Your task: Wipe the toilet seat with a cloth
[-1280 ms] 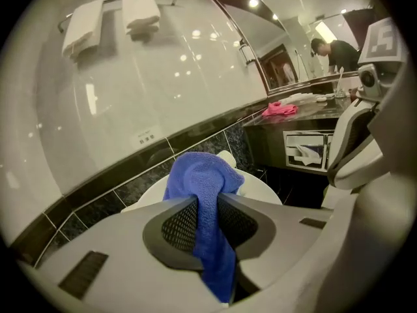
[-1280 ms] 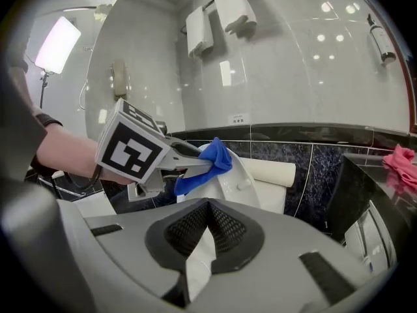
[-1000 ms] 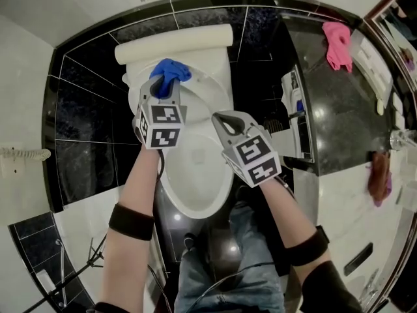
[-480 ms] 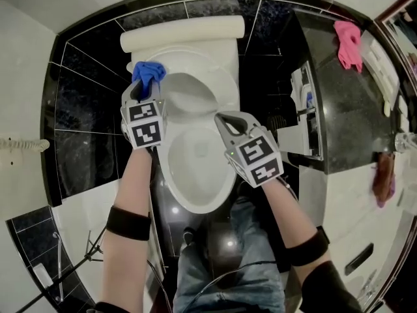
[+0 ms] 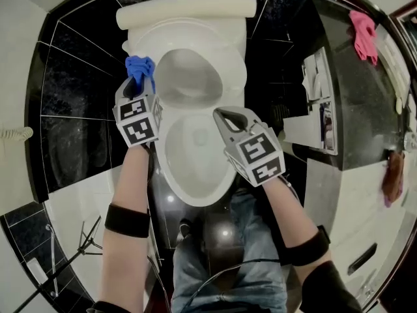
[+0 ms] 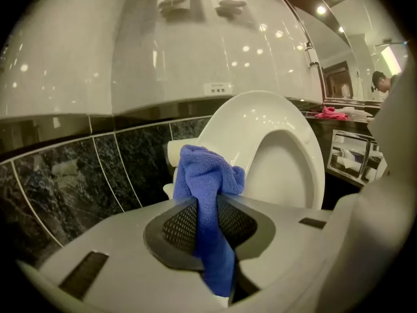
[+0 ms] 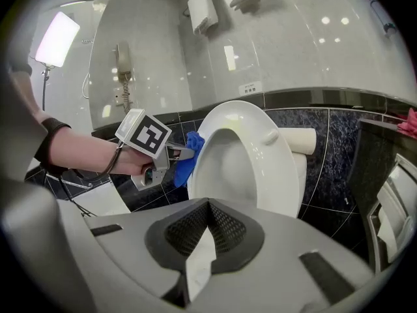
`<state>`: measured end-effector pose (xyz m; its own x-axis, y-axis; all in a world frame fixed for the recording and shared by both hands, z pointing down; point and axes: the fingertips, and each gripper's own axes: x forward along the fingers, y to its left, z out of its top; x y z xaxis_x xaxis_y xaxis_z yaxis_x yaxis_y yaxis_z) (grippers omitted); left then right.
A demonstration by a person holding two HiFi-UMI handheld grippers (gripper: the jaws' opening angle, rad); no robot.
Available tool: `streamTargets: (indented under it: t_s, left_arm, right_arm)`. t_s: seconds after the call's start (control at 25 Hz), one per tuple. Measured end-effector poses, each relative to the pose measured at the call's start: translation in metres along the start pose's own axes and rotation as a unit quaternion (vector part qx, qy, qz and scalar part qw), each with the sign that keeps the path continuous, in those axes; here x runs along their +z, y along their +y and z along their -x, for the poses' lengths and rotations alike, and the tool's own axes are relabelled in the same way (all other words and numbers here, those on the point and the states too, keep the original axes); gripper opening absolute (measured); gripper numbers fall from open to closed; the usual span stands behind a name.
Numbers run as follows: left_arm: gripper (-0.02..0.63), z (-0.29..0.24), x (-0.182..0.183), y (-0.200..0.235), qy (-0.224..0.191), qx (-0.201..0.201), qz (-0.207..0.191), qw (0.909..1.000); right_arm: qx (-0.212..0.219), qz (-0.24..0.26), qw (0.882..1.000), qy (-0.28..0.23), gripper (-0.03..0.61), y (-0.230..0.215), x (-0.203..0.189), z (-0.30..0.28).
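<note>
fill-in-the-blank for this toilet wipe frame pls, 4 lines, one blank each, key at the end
1. The left hand-held gripper is shut on a ___ cloth.
2. The right hand-held gripper is shut with ___ between its jaws.
3. A ___ rag lies on the dark counter at the far right of the head view.
4. In the head view the held cloth is at the ___ side of the toilet.

Missing words: blue; nothing; pink; left

I see a blue cloth point(image 5: 139, 66), a white toilet seat point(image 7: 273, 168), black marbled wall tiles point(image 5: 75, 77), a pink cloth point(image 5: 363, 34) on the dark counter point(image 5: 345, 96), and black-and-white square markers on my grey left gripper point(image 5: 135, 82).
</note>
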<state>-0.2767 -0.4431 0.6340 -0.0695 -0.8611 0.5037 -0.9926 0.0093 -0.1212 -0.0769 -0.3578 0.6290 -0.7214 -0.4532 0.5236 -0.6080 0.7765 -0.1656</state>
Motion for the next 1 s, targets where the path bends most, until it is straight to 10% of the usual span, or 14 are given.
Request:
streamTargets:
  t_s: [0.6, 1.0]
  left_arm:
    - [0.072, -0.031, -0.150, 0.017, 0.091, 0.020, 0.030, 0.9952]
    - [0.071, -0.046, -0.212, -0.039, 0.130, -0.044, 0.031, 0.9900]
  right_arm:
    - [-0.002, -0.003, 1.000, 0.011, 0.021, 0.007, -0.075, -0.027]
    - [-0.014, -0.011, 1.000, 0.025, 0.021, 0.006, -0.110, -0.028]
